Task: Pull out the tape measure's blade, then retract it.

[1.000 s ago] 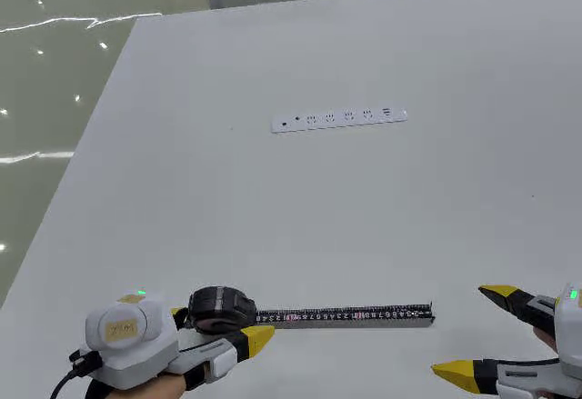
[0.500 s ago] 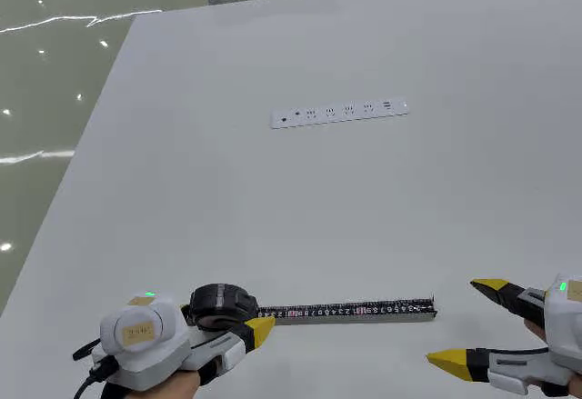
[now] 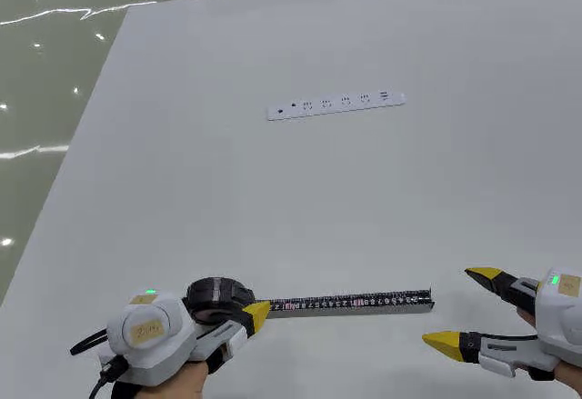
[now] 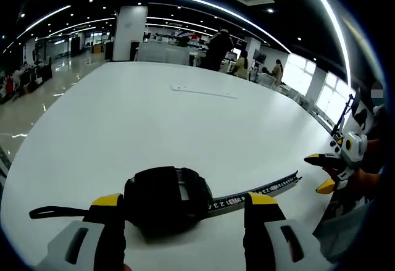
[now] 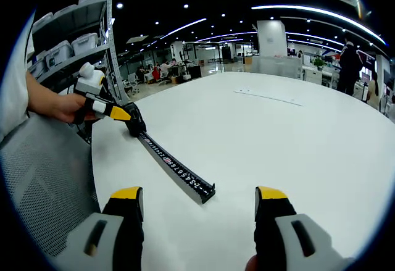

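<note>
— Tape measure (image 3: 218,295): where does it sit?

— Lower left of the head view, on the white table (image 3: 273,208). Its black case (image 3: 211,301) is at the left. The blade (image 3: 350,304) runs out flat toward the right along the bottom of the frame, numbers up. Its end hook (image 3: 429,302) rests on the table.

— And the left gripper (image 4: 185,199)?

— In the left gripper view its yellow-tipped jaws stand wide, one on each side of the case. The jaw at lower left is against the case. A strip of table shows between the case and the jaw at lower right, where the blade passes. Whether it presses on the case, I cannot tell. A thin black strap (image 4: 54,211) trails from the case toward the left edge of that view.

— The right gripper (image 3: 457,306)?

— Lower right of the head view, jaws spread apart and gripping nothing. Its tips are near the end hook, not touching it. In the right gripper view the blade runs from the case at upper left down to the middle and ends just ahead of the two jaws.

— Anything else on the table?

— A white power strip (image 3: 335,105), above the middle of the head view and well apart from the blade.
</note>
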A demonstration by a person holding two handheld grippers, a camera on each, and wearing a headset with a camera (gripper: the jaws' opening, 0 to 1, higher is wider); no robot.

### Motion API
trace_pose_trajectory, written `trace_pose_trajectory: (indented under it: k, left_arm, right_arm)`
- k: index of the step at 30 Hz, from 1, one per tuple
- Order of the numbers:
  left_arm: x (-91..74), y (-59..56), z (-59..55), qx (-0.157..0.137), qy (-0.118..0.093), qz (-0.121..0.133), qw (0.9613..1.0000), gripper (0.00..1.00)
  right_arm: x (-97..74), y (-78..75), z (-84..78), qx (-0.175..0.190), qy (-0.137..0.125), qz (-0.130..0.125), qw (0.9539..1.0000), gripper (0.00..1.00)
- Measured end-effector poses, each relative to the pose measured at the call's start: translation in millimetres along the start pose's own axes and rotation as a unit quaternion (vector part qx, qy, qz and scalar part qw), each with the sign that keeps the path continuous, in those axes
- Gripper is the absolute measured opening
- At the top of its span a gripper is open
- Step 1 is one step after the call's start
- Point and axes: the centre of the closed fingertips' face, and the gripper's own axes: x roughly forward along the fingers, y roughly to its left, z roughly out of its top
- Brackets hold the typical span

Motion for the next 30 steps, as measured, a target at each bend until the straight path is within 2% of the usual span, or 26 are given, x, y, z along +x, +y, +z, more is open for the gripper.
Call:
trace_pose_trajectory:
  k: [4,6,11,13,17,30]
  left_arm:
    - [1.7,1.9,-0.6,0.006,-0.005,0.015,0.9999,0.74]
    - [2.4,3.8,1.2,-0.004,-0.012,0.022,0.9997,0.73]
    - [4.0,7.0,0.2,0.002,-0.012,0.031,0.9995,0.70]
    - [4.9,11.7,0.1,-0.009,-0.014,0.035,0.9992,0.67]
    - [6.1,10.5,-1.1,-0.004,-0.012,0.040,0.9991,0.66]
    - [8.7,17.7,-3.2,-0.008,-0.003,0.063,0.9980,0.60]
  right_arm:
    - [4.0,-0.8,-2.2,-0.007,0.002,0.004,1.0000,0.70]
    - [5.5,-0.8,-2.9,-0.008,0.001,0.008,0.9999,0.69]
    - [9.6,-2.1,-5.4,-0.012,0.005,0.013,0.9998,0.66]
    - [10.5,-2.6,-5.4,-0.013,0.005,0.013,0.9998,0.64]
    - [12.6,-5.3,-6.3,-0.013,0.005,0.013,0.9998,0.62]
    - [15.6,-9.1,-5.3,-0.025,0.007,0.016,0.9995,0.59]
